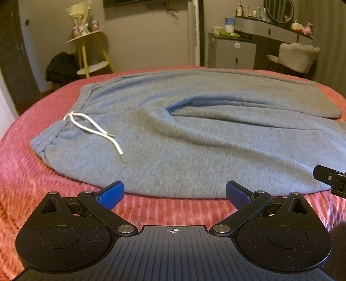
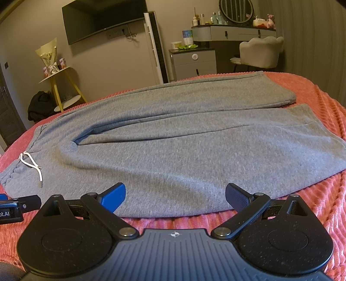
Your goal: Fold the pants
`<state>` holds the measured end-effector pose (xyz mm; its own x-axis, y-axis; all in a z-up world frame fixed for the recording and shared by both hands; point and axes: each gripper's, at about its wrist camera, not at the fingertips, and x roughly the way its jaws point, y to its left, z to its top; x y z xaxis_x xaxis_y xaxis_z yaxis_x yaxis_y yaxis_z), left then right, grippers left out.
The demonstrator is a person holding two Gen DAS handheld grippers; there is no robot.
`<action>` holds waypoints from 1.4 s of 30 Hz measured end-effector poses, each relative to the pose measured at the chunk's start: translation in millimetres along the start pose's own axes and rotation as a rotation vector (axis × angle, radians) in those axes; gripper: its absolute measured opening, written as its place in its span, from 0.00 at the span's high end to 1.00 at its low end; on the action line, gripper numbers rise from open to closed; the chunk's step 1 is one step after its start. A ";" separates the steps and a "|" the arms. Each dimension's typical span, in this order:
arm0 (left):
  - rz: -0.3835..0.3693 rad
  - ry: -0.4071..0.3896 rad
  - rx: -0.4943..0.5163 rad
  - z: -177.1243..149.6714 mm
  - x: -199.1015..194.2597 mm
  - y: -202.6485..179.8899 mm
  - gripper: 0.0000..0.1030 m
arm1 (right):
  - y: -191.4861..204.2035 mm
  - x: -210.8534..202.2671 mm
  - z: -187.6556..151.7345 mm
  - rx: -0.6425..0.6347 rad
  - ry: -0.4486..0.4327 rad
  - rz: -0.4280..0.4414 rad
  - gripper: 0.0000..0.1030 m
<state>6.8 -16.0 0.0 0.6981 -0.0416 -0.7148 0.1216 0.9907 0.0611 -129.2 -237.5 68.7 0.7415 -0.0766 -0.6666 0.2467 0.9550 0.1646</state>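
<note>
in the left wrist view, grey pants (image 1: 194, 134) are seen spread flat on a bed (image 1: 43, 194) covered with a ribbed coral blanket. the waistband is placed at the left, and the two legs are stretched away to the right, one lying beyond the other. a white drawstring (image 1: 95, 129) is laid loose across the cloth near the waistband. the left gripper (image 1: 174, 195) is held low at the near edge of the pants, with its blue fingers (image 1: 111, 195) spread wide and nothing between them. the near hem of the cloth is seen just beyond the fingertips; whether it is touched cannot be told. a black part of the right gripper (image 1: 330, 179) is caught at the right edge of the view. a yellow-legged stand (image 1: 90, 49) and a pale chair (image 1: 296, 56) are seen beyond the bed.

in the right wrist view, the pants (image 2: 183, 147) are seen from further right, with the leg ends reaching the far right of the bed (image 2: 302, 216). the right gripper (image 2: 175, 197) is held at the near edge of the near leg, its fingers (image 2: 236, 198) spread wide and empty. the drawstring (image 2: 32, 164) is seen at the left. part of the left gripper (image 2: 19, 207) is seen at the left edge. a dark screen (image 2: 103, 19) is mounted on the far wall.
</note>
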 end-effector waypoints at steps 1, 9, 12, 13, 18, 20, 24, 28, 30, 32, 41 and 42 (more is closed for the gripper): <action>-0.003 0.002 -0.002 -0.3 0.7 0.5 0.00 | 0.2 0.1 -0.1 0.001 0.000 0.000 0.04; -0.017 0.009 -0.015 -1.1 6.6 3.9 0.00 | -0.6 2.8 0.1 0.011 0.009 0.004 0.04; -0.021 0.017 -0.021 -1.3 10.9 4.6 0.00 | -1.7 4.4 0.1 0.016 0.014 0.006 0.04; -0.020 0.019 -0.023 -1.5 11.9 4.5 0.00 | -2.3 5.0 0.0 0.019 0.016 0.007 0.04; -0.027 0.035 -0.029 -2.2 20.3 4.1 0.00 | -5.1 9.1 0.2 0.033 0.031 0.016 0.04; -0.031 0.043 -0.036 -2.2 25.0 4.9 0.00 | -6.7 11.1 0.0 0.044 0.039 0.021 0.04; -0.037 0.070 -0.054 -0.9 36.9 4.4 0.00 | -11.1 18.8 0.9 0.077 0.069 0.030 0.04; -0.018 0.060 -0.091 7.0 46.2 5.7 0.00 | -21.7 32.9 8.1 0.131 0.088 0.050 0.04; 0.011 0.046 -0.124 15.5 53.4 8.3 0.00 | -31.8 48.4 18.1 0.160 0.096 0.042 0.04; 0.038 0.030 -0.157 25.8 62.4 11.8 0.00 | -44.8 70.8 29.5 0.184 0.127 0.021 0.04; 0.256 -0.133 -0.339 75.2 141.1 41.6 0.00 | -74.0 136.8 43.5 0.086 0.198 -0.050 0.04; 0.271 -0.137 -0.346 76.4 152.6 44.2 0.00 | -73.4 140.0 44.3 0.040 0.213 -0.047 0.03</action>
<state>172.6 11.5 -53.1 0.7620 0.2309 -0.6049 -0.3044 0.9523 -0.0199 -16.0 -331.1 -4.5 0.5810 -0.0543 -0.8121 0.3052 0.9395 0.1555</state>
